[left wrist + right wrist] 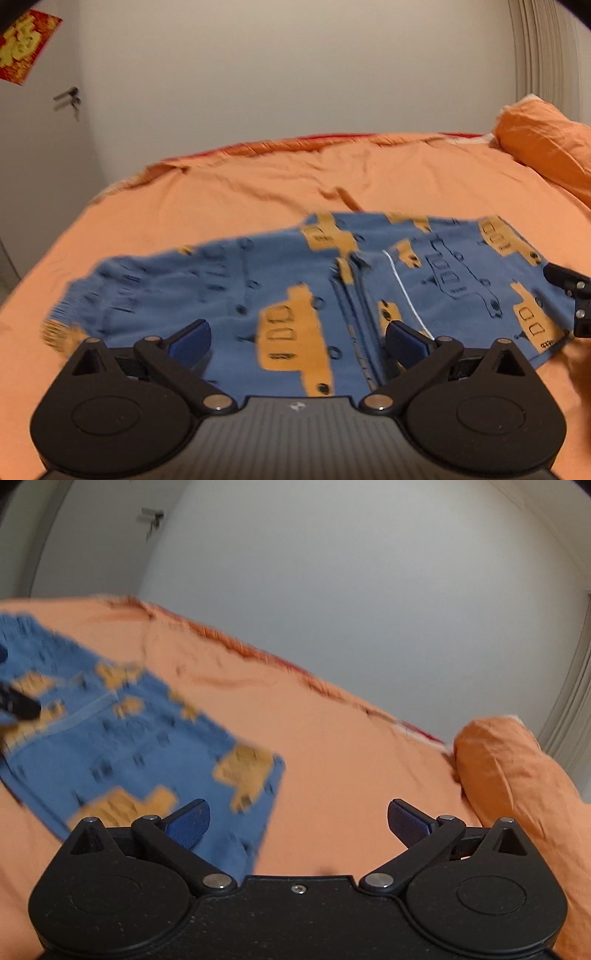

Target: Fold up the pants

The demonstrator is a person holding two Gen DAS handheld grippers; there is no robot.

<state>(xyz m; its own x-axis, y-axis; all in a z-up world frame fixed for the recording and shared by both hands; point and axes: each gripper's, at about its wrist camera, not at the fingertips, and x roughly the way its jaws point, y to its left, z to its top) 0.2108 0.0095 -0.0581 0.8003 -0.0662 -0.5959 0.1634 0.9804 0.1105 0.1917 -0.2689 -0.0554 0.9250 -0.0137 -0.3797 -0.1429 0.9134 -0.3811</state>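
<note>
Blue pants [295,295] with yellow cars lie folded flat on the orange bed [240,192]. Left tongs [297,345] and right tongs [298,825] both gape wide, holding nothing. One fold looks finished; the next requires regripping an edge.

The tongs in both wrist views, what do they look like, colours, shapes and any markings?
Both tongs, left and right, look alike: matte black bodies with two rounded disc-shaped housings, black linkage arms joined by silver rivets, and blue textured pads on the fingers. The left body is ribbed with a small pale logo at its centre; the right shows a silver screw there. No cables or sleeves show.
</note>
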